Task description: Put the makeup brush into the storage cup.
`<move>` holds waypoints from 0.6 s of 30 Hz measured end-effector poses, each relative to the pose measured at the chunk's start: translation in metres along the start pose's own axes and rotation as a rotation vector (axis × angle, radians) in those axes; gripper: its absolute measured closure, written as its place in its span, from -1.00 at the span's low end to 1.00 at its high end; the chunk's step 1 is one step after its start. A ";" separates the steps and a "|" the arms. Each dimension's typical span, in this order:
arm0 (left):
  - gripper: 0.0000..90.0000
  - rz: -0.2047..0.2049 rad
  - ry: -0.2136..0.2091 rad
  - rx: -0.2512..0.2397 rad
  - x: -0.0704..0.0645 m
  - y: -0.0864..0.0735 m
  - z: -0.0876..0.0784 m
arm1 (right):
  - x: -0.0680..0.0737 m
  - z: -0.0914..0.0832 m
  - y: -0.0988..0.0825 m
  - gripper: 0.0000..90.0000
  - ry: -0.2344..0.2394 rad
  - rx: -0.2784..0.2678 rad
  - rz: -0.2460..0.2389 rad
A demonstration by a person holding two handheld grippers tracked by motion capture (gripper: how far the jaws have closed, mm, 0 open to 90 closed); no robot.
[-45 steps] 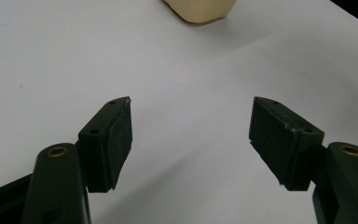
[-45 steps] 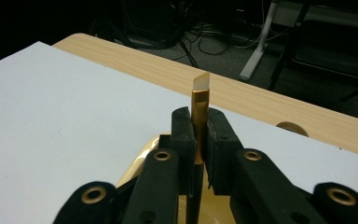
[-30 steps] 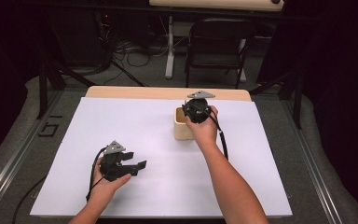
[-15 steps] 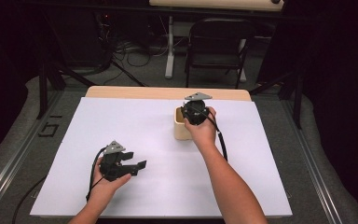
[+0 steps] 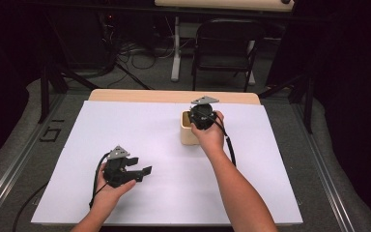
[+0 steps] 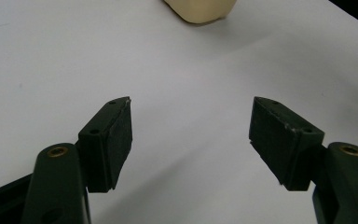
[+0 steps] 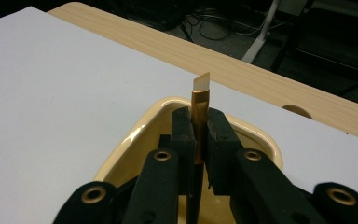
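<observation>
A cream-coloured container stands on the white sheet right of centre; its rim shows in the right gripper view and its base at the top of the left gripper view. My right gripper hangs over the container's mouth, shut on a thin flat strip, gold with a pale tip, that sticks up between the jaws. In the high view that gripper is at the container's right rim. My left gripper rests near the front left, open, with nothing between its fingers.
A white sheet covers most of the wooden table. Beyond the far edge stand a folding chair and floor cables. Dark floor surrounds the table.
</observation>
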State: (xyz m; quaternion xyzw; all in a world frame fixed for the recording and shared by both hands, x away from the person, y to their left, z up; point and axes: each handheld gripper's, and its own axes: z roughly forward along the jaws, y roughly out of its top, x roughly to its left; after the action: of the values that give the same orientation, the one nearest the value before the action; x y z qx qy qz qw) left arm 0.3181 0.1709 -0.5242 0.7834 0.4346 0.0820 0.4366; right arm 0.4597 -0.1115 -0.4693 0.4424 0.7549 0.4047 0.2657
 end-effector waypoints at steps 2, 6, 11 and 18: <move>-0.32 0.000 0.000 0.000 0.000 0.000 0.000 | 0.000 0.000 0.000 0.86 0.000 0.003 0.000; -0.32 -0.001 0.001 0.001 0.000 0.000 0.000 | 0.000 0.000 0.000 0.86 0.002 0.007 -0.003; -0.32 -0.001 0.001 -0.001 0.000 0.000 0.000 | 0.000 0.001 -0.001 0.84 0.006 0.007 -0.004; -0.32 -0.001 -0.005 0.000 0.001 0.000 -0.001 | 0.000 0.000 -0.001 0.35 0.021 0.001 0.000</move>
State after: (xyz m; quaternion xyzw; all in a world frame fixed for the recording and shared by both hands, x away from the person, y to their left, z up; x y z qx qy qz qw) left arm 0.3184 0.1718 -0.5238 0.7835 0.4338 0.0798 0.4377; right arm 0.4593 -0.1115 -0.4698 0.4382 0.7580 0.4087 0.2576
